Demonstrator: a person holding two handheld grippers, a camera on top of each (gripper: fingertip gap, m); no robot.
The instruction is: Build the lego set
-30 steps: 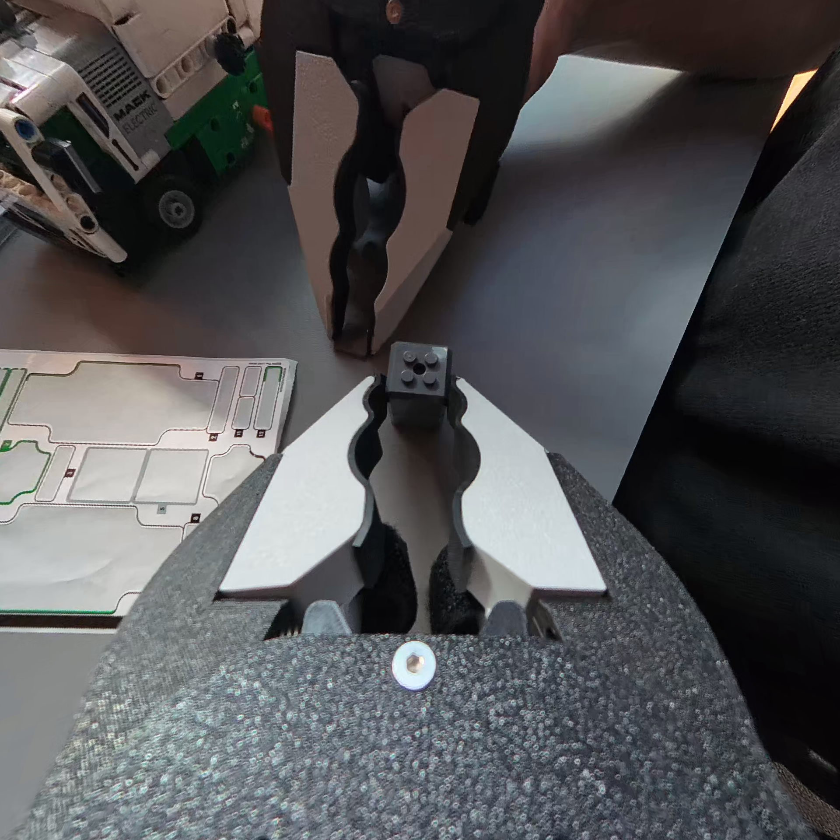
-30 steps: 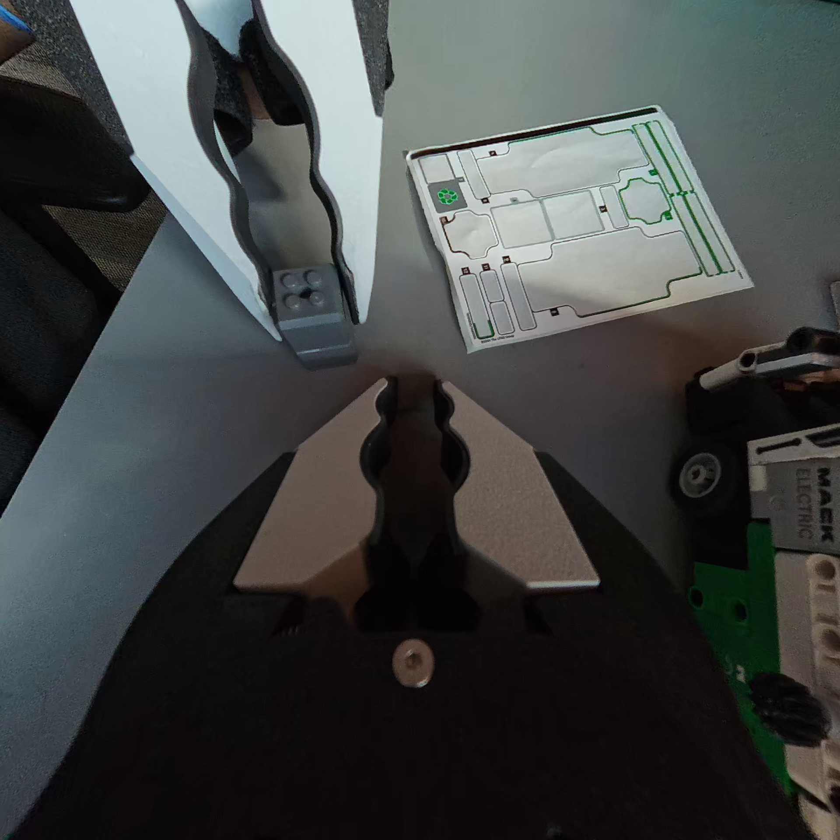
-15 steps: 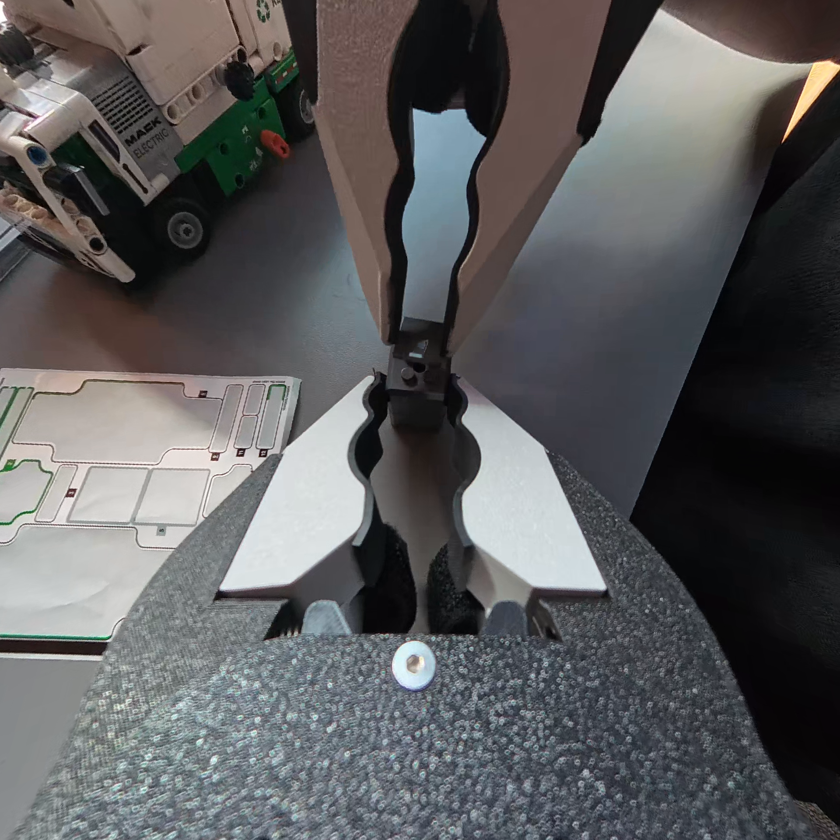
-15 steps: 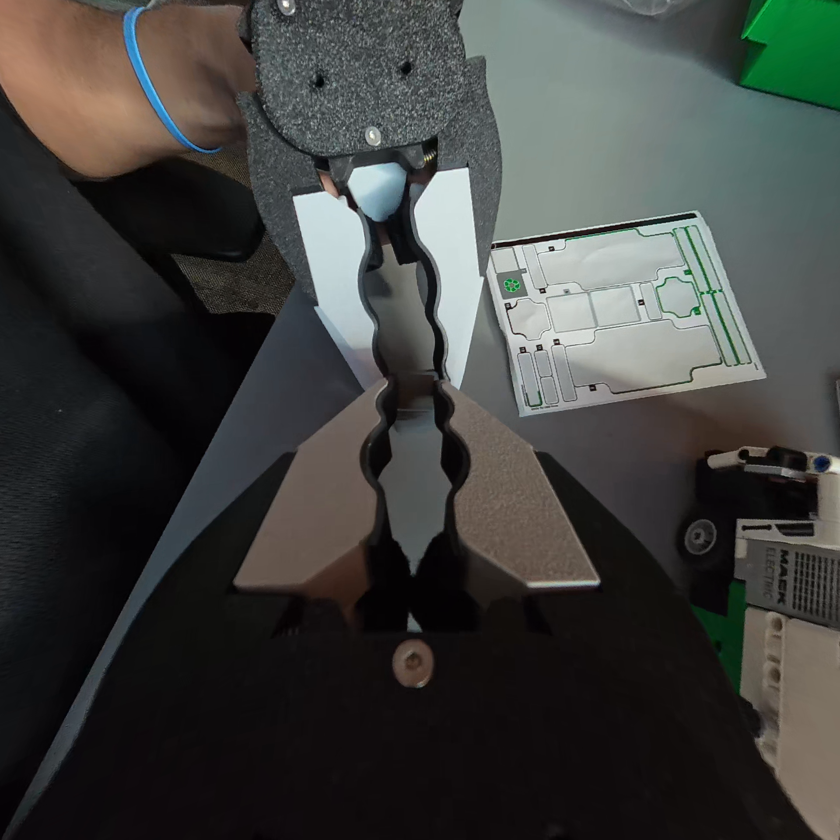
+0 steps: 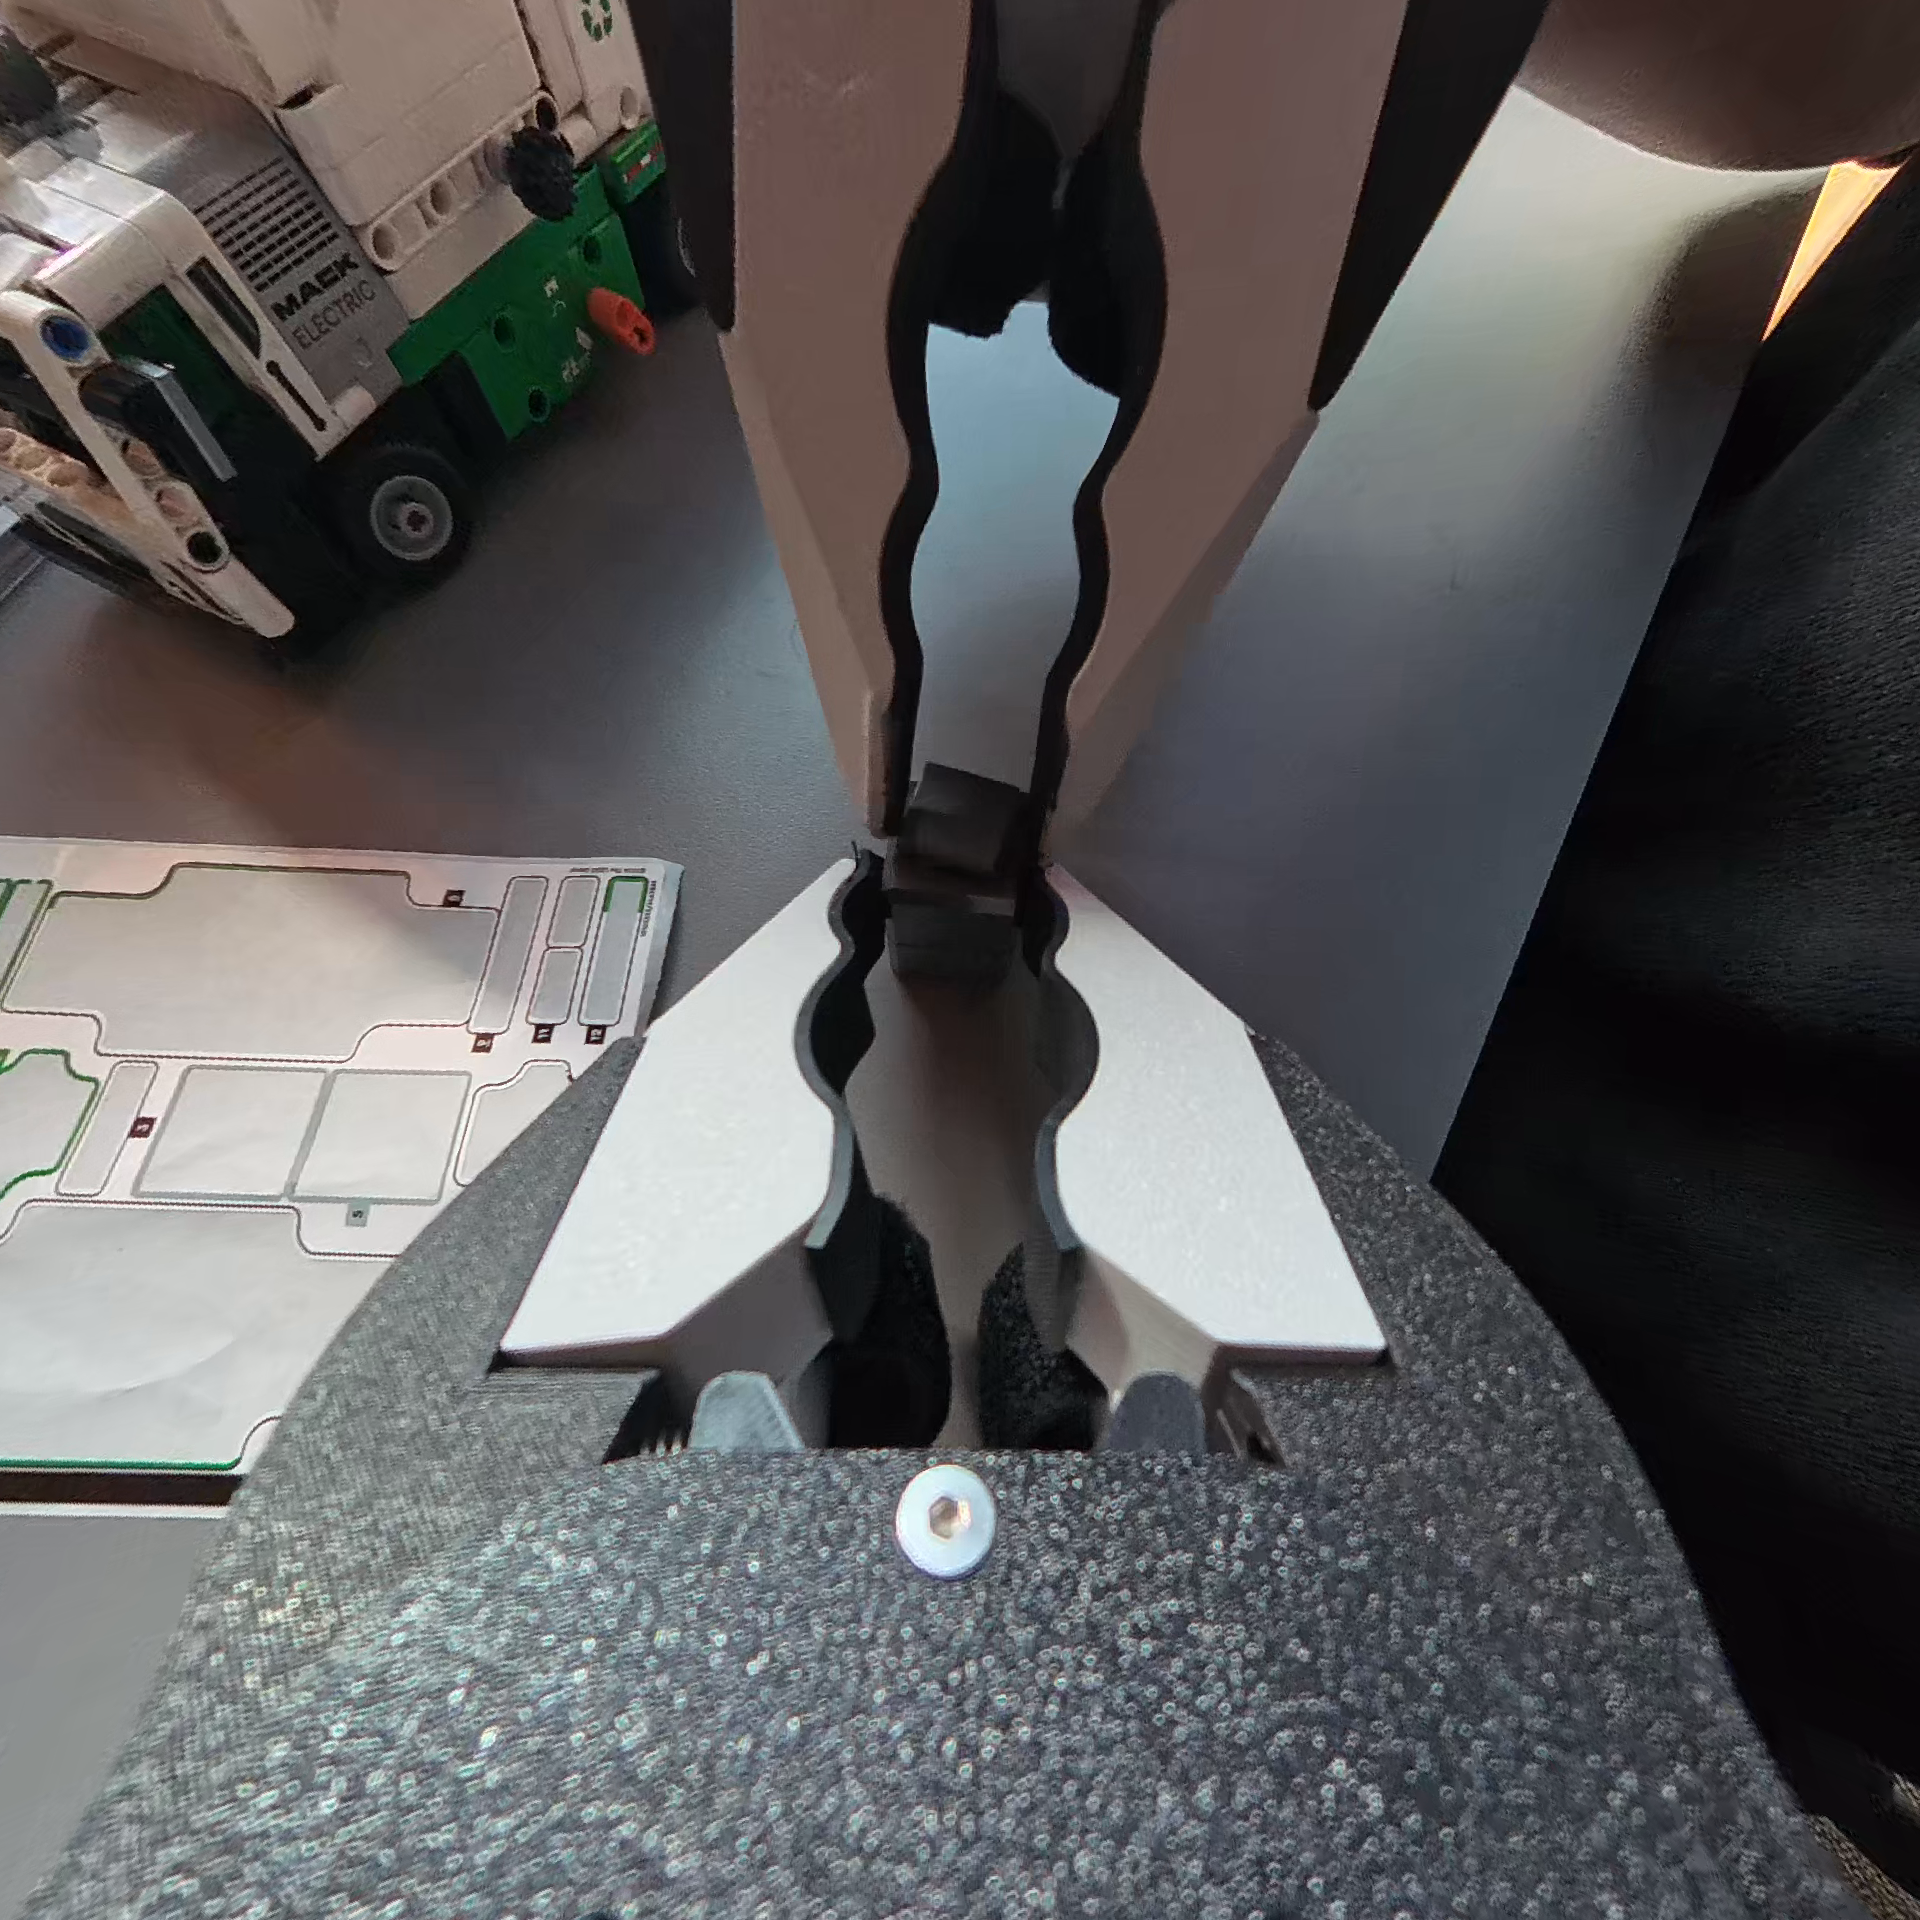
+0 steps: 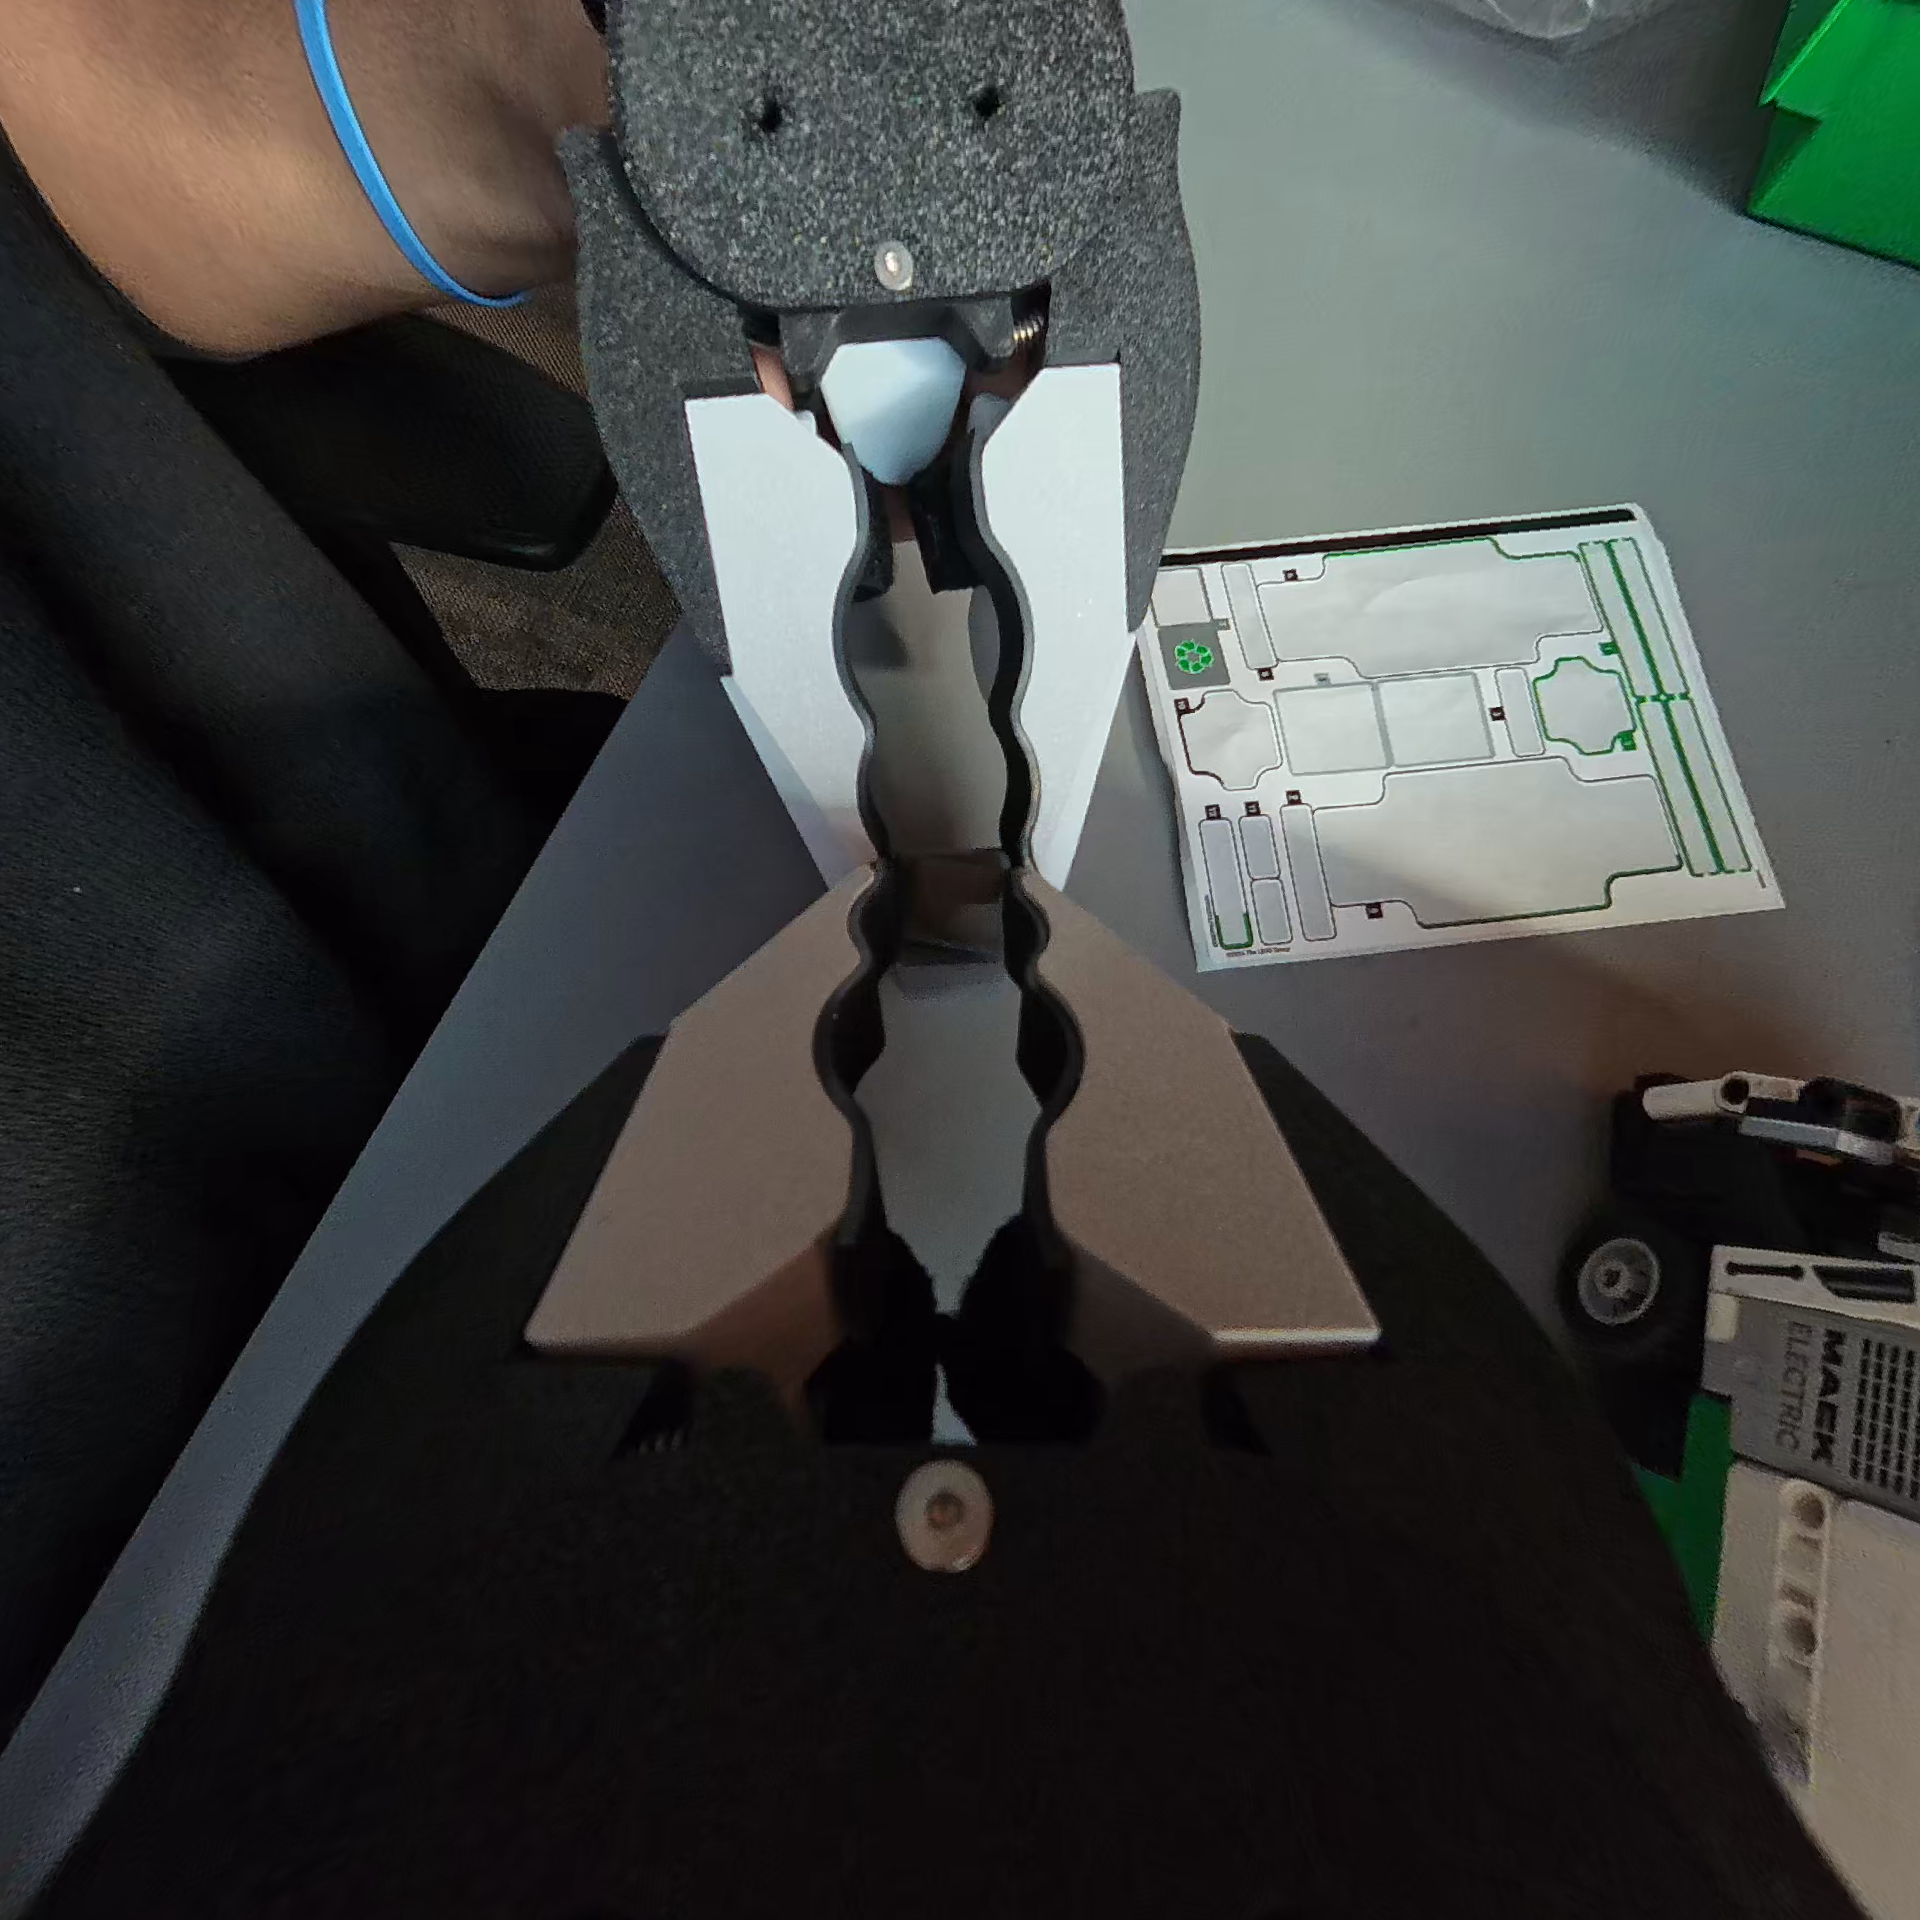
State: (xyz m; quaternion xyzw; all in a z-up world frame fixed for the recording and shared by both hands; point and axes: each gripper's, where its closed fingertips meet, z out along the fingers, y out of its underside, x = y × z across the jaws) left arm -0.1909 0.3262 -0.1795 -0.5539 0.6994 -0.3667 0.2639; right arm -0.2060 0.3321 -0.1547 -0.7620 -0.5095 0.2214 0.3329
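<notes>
My left gripper (image 5: 951, 883) is shut on a dark grey square brick (image 5: 940, 935) at its fingertips, above the grey table. My right gripper (image 5: 971, 816) comes down from the top of the left wrist view and meets it tip to tip. It holds a small dark piece (image 5: 956, 805) against the brick's top, and the studs are hidden. In the right wrist view my right gripper (image 6: 948, 909) grips that piece (image 6: 951, 888), with the left gripper (image 6: 951, 857) straight ahead. The joint between the two parts is mostly hidden by the fingers.
A white and green lego truck (image 5: 312, 260) stands at the far left; it also shows in the right wrist view (image 6: 1818, 1403). A sticker sheet (image 5: 260, 1039) lies flat beside the grippers. A green box (image 6: 1839, 135) sits at the back. The table edge (image 6: 520, 935) is close, with dark fabric beyond.
The right gripper has swung over and come down onto the top of the brick held by the left gripper. The brick's studs, visible before, are now covered.
</notes>
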